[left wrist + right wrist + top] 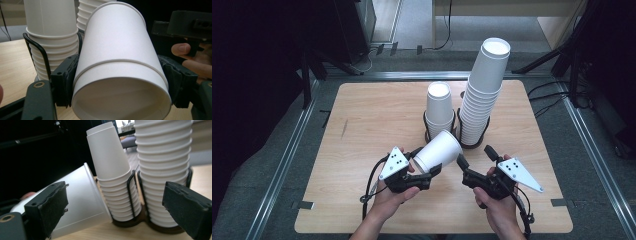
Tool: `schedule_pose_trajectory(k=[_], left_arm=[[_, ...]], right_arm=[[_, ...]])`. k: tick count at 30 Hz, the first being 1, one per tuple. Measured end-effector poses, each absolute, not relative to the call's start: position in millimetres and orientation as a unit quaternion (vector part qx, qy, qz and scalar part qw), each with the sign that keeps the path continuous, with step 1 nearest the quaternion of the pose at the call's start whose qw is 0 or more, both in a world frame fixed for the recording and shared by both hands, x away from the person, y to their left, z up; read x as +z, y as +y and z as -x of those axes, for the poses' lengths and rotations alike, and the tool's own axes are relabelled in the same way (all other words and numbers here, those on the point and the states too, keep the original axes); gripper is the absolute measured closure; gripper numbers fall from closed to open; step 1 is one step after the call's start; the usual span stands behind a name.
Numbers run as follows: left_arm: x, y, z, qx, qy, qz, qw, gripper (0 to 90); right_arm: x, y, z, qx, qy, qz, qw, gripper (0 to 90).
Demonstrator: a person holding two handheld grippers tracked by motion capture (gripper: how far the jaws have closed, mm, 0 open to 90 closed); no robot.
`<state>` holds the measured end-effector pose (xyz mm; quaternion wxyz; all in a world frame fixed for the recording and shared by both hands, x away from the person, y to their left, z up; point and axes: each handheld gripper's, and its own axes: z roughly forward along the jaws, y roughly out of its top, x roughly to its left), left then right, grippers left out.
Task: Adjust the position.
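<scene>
Paper cup [117, 62] — clamped sideways in left hand-held gripper [424, 167].

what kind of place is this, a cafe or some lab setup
Most likely a lab or recording workspace, not a cafe: a bare wooden table framed by metal floor rails, cables on grey carpet, and hand-held grippers handling stacked paper cups.
</scene>
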<state>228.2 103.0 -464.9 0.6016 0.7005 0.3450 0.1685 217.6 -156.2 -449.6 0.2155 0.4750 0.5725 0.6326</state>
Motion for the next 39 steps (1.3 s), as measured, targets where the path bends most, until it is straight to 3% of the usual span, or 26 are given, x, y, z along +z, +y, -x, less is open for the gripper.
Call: schedule_pose_trajectory(k=[5, 6, 7, 8, 9, 11, 14, 21, 24, 39], left_arm=[[-467.1, 99.3, -226.8, 0.17, 0.344, -0.7, 0.602, 23.9], [-467.7, 97.7, -225.9, 0.171, 0.344, -0.699, 0.603, 23.9], [-467.7, 97.7, -225.9, 0.171, 0.344, -0.699, 0.603, 23.9], [-468.3, 96.3, -225.1, 0.172, 0.343, -0.699, 0.604, 23.9], [-468.6, 95.5, -224.9, 0.172, 0.343, -0.698, 0.604, 23.9], [-468.8, 94.6, -224.5, 0.173, 0.342, -0.698, 0.604, 23.9], [-470.2, 90.8, -223.2, 0.173, 0.341, -0.696, 0.608, 23.8], [-472.9, 84.2, -220.5, 0.175, 0.34, -0.693, 0.611, 23.9], [-474.8, 79.2, -218.7, 0.177, 0.338, -0.694, 0.61, 23.9], [-476.7, 67.2, -212.2, 0.181, 0.329, -0.697, 0.611, 24.0]], right_arm=[[-452.0, -157.0, -219.3, 0.638, 0.556, -0.507, 0.163, 6.0], [-453.7, -159.0, -221.5, 0.643, 0.54, -0.529, 0.126, 4.4], [-453.7, -159.0, -221.5, 0.643, 0.54, -0.529, 0.126, 4.4], [-455.3, -161.7, -223.7, 0.65, 0.52, -0.549, 0.079, 2.2], [-456.3, -162.8, -224.5, 0.653, 0.51, -0.557, 0.061, 1.1], [-457.3, -164.0, -224.8, 0.654, 0.499, -0.567, 0.047, 0.9], [-461.9, -168.6, -226.4, 0.663, 0.456, -0.593, -0.022, 0.0], [-468.2, -173.4, -227.8, 0.662, 0.405, -0.621, -0.108, 0.0], [-472.1, -174.9, -228.2, 0.656, 0.369, -0.635, -0.171, 0.0], [-475.4, -169.9, -228.8, 0.652, 0.356, -0.639, -0.199, 0.0]])
